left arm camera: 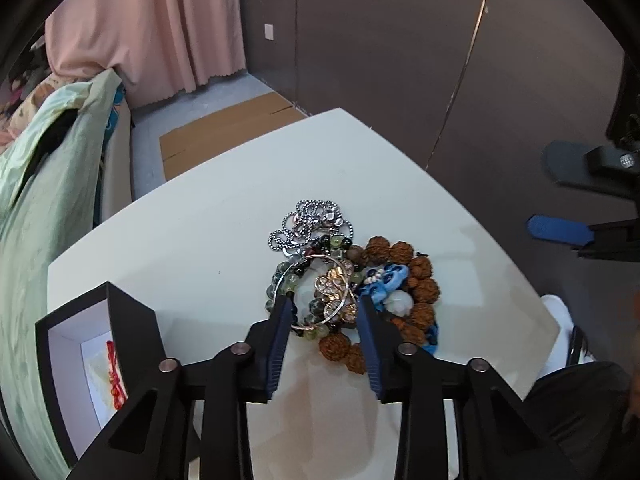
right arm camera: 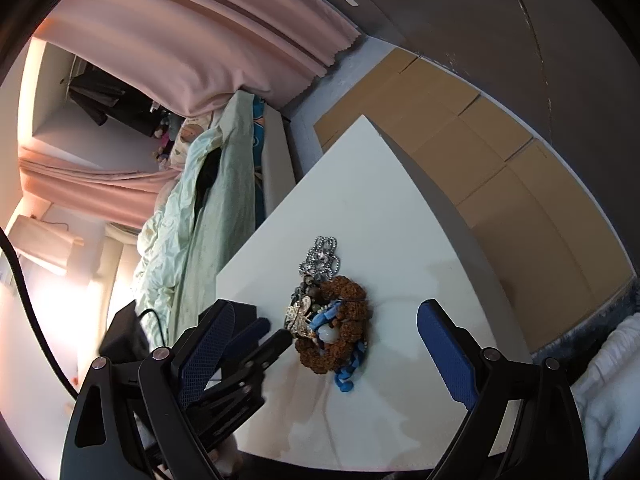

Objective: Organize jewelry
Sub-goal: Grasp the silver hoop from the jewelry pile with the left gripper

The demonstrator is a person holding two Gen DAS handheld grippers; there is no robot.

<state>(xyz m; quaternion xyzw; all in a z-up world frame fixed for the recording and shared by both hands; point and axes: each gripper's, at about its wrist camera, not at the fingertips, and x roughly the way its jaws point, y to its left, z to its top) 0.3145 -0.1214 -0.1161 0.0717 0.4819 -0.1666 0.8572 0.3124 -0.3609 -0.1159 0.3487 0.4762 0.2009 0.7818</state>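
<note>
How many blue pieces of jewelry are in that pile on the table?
2: a blue knot piece in the pile's middle beside the white stone, and a blue chain at its near edge, under the brown beads. More may be hidden.

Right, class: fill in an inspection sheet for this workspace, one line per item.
Surface: white table, faint stains near its front edge.
Job's things: jewelry pile; gold bangle on top; open black box at left.
Clutter: nothing seen.
Grippers: left hand-held gripper straddles the bangle, contact unclear; right hand-held gripper open, empty.
Cables: black cable off the table.
Surroundings: pink curtain, green bedding, cardboard.
</note>
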